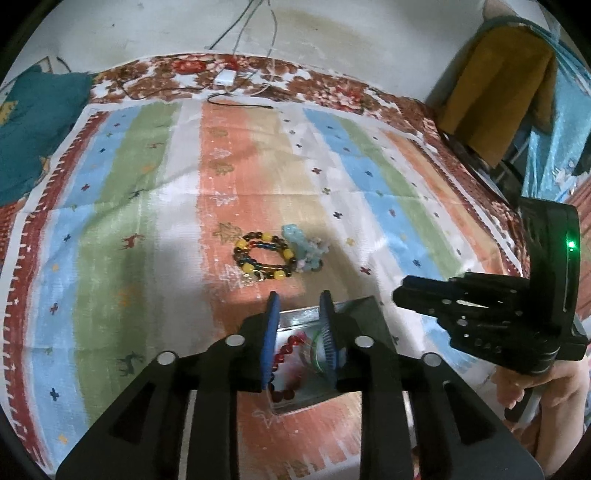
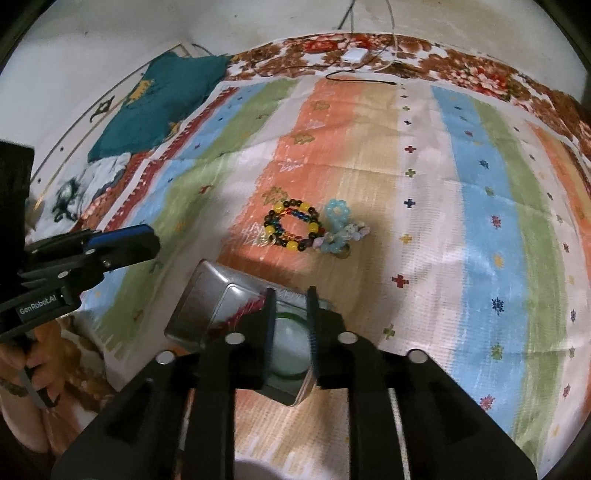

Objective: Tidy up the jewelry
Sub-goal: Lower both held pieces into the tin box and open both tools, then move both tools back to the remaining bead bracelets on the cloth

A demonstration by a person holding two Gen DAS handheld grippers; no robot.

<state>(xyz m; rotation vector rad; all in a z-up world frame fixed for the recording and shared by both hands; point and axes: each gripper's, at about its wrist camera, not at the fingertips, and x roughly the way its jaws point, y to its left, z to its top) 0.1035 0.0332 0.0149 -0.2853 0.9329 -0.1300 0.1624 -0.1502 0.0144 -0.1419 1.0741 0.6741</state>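
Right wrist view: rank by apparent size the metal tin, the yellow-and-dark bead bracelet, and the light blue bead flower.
1. metal tin, though nearest the camera.
2. yellow-and-dark bead bracelet.
3. light blue bead flower.

Domestic interior, evidently a bedroom. Ahead of the hand-held grippers lies a striped, patterned cloth (image 1: pixel 155 206) spread over a floral blanket (image 1: pixel 332 88). A teal pillow (image 2: pixel 162 107) sits far left; charger cables (image 1: pixel 236 79) trail against the stained wall (image 1: pixel 332 33) beyond.
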